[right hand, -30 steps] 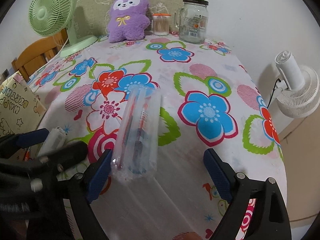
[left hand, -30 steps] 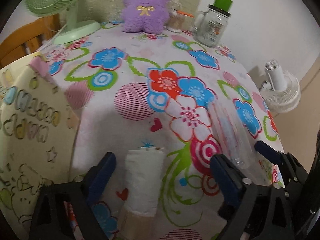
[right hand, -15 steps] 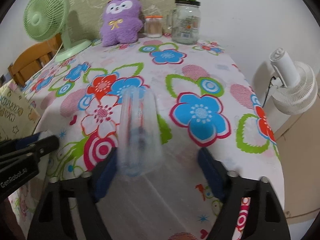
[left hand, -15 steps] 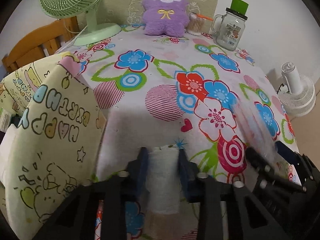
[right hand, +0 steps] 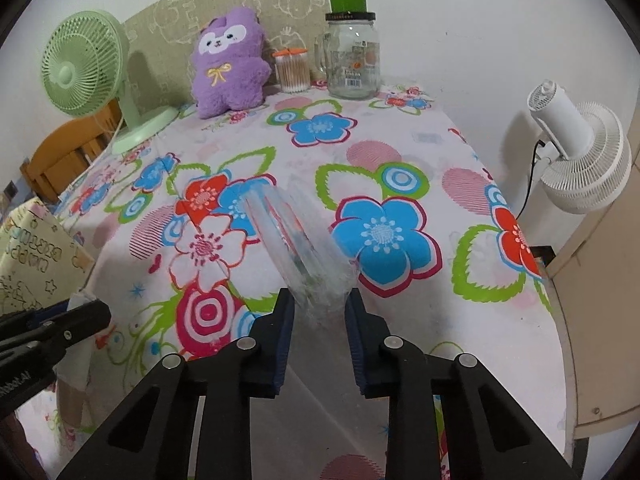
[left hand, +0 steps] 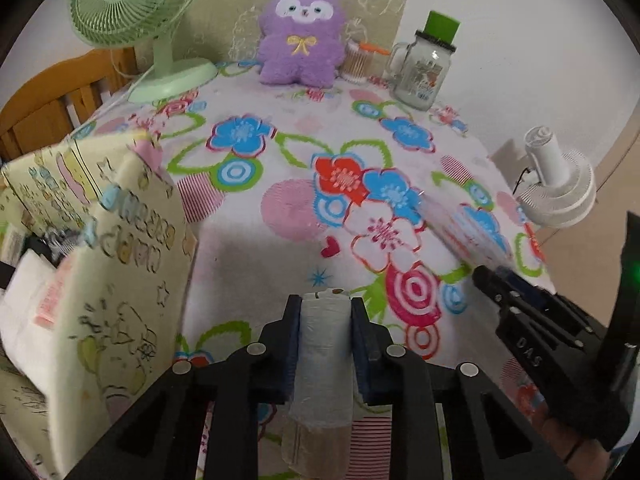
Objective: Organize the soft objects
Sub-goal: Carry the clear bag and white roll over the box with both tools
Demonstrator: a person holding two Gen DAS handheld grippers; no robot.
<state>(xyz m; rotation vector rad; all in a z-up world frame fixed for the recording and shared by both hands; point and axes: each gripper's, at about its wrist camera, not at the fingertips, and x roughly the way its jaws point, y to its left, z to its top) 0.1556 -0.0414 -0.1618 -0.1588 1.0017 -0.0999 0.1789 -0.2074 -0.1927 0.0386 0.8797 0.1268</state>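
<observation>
My left gripper [left hand: 325, 304] is shut on a white rolled tissue pack [left hand: 325, 364] and holds it over the near edge of the flowered tablecloth [left hand: 304, 160]. My right gripper [right hand: 319, 300] is shut on a clear plastic packet [right hand: 296, 248] that sticks out forward above the table. The packet also shows in the left wrist view [left hand: 468, 232], with the right gripper [left hand: 492, 276] at the right. A cream "Happy Birthday" bag [left hand: 108, 264] stands open at the left of the left gripper, with white packs inside [left hand: 24, 308].
A purple plush toy [right hand: 229, 62], a cotton-swab box [right hand: 292, 68] and a glass jar with green lid [right hand: 352, 52] stand at the table's back. A green fan [right hand: 86, 72] stands back left. A white fan [right hand: 576, 148] is beyond the right edge. A wooden chair [left hand: 52, 100] is at left.
Both grippers have closed: the left on the tissue pack, the right on the clear packet. Both have lifted and drawn back a little. The bag has come further into the left view.
</observation>
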